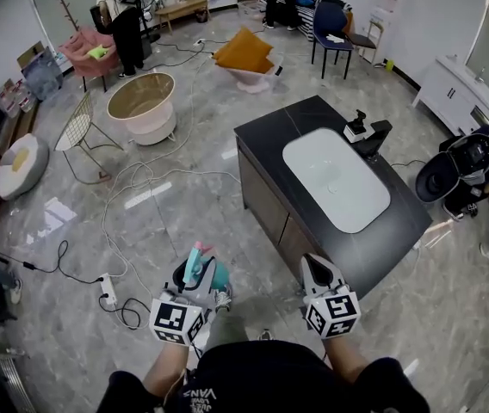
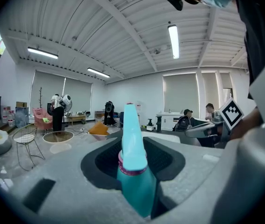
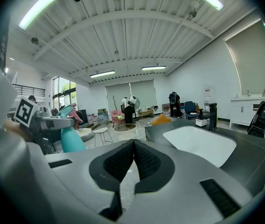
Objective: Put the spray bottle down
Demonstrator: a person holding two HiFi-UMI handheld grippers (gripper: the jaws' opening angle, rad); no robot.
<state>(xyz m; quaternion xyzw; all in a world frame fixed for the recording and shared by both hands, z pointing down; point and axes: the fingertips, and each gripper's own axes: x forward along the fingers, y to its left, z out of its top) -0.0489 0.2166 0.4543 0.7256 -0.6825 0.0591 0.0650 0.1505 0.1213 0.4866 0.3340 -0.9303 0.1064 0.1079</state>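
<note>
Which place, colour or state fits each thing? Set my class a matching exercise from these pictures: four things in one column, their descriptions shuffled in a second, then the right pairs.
Column A
1. spray bottle
2. right gripper
3. sink
4. cushion

Column B
a. orange, far across the room
b. fingers together, nothing between them
c. teal, clamped in the left gripper
d. white, set into the dark counter

Pairs: 1-c, 2-b, 3-d, 4-a
</note>
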